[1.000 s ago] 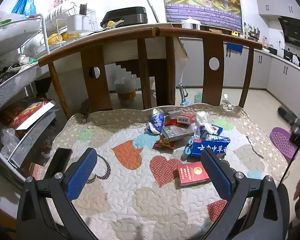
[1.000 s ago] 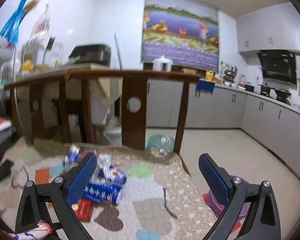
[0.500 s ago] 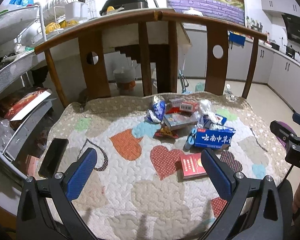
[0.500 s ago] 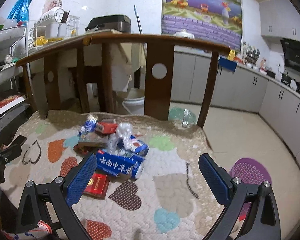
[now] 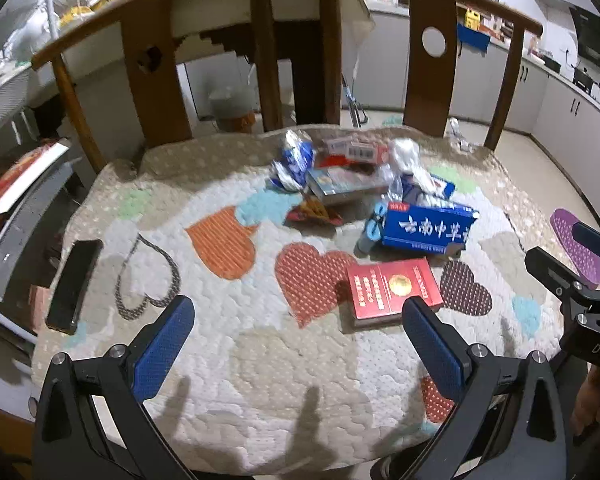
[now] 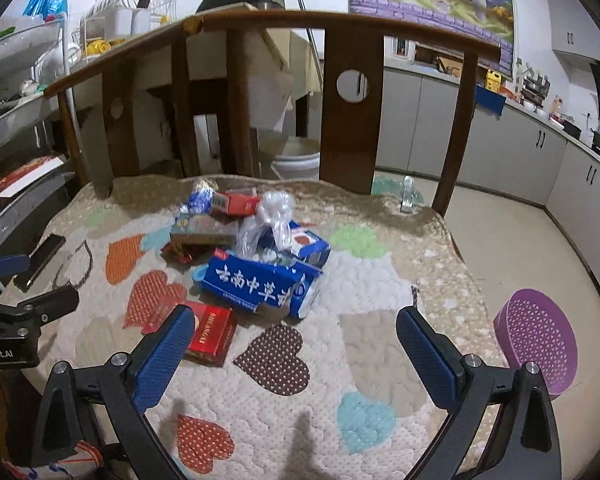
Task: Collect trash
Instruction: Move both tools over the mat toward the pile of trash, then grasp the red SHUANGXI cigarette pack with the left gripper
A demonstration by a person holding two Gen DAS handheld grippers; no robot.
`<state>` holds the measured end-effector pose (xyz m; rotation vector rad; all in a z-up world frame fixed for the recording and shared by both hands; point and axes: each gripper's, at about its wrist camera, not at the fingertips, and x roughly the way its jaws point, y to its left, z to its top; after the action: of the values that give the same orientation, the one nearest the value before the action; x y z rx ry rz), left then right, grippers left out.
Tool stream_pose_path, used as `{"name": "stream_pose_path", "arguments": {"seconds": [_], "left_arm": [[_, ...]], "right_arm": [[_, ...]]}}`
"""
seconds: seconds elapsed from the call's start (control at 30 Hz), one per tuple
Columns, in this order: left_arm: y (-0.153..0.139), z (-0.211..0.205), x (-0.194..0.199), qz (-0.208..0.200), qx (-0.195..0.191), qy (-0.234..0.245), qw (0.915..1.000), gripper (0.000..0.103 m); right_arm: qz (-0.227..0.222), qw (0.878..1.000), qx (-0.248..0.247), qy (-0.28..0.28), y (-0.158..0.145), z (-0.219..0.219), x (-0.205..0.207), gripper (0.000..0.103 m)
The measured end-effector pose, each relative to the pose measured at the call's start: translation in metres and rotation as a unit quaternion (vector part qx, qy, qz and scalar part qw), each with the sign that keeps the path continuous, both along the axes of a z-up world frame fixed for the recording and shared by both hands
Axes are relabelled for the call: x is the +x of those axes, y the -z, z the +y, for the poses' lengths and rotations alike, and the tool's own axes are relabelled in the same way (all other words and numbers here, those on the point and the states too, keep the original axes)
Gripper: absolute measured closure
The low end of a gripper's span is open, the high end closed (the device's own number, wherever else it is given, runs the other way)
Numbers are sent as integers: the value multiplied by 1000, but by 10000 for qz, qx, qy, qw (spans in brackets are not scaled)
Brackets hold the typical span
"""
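Left wrist view: the left gripper (image 5: pixel 298 334) hangs over a heart-patterned quilt (image 5: pixel 228 344) with its jaws wide apart and nothing between them. The trash lies in a loose heap toward 1 o'clock from it. Nearest is a red box (image 5: pixel 392 289), flat on the quilt, just ahead of the right-hand blue pad. Beyond that, a blue box (image 5: pixel 426 229) with white characters lies at 1 o'clock, a small blue tube (image 5: pixel 371 229) touching its left end. Farther back are a flat grey box (image 5: pixel 342 185), a crumpled blue wrapper (image 5: pixel 294 160), a red-and-white pack (image 5: pixel 354 152) and clear plastic (image 5: pixel 408 158). A black phone (image 5: pixel 75 281) lies apart at 9 o'clock near the quilt's edge. The right gripper (image 5: pixel 572 264) shows at 3 o'clock, off the quilt.

Right wrist view: the right gripper (image 6: pixel 292 338) also has its jaws wide apart, holding nothing. The blue box (image 6: pixel 260 282) sits at 12 o'clock, just ahead; the red box (image 6: pixel 212 334) is at 10 o'clock, touching the left pad's outline, though contact cannot be told. Clear plastic (image 6: pixel 274 210) tops the heap behind. A purple basket (image 6: pixel 536 344) stands at 3 o'clock, beside the quilt's edge, well apart from the trash. A wooden chair back (image 6: pixel 348 120) rises behind the heap.
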<state>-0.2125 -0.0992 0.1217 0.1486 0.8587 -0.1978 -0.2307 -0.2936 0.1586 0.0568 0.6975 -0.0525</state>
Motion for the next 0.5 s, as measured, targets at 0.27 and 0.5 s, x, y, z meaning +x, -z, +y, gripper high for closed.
{"name": "stream_pose_path", "arguments": {"seconds": [0.27, 0.5], "left_arm": [[18, -6, 4, 310, 128, 31, 9994, 0], [28, -4, 4, 469, 160, 58, 9988, 0]], "right_arm": [[226, 9995, 210, 120, 16, -12, 4, 1], [320, 9990, 273, 124, 21, -11, 3, 1]]}}
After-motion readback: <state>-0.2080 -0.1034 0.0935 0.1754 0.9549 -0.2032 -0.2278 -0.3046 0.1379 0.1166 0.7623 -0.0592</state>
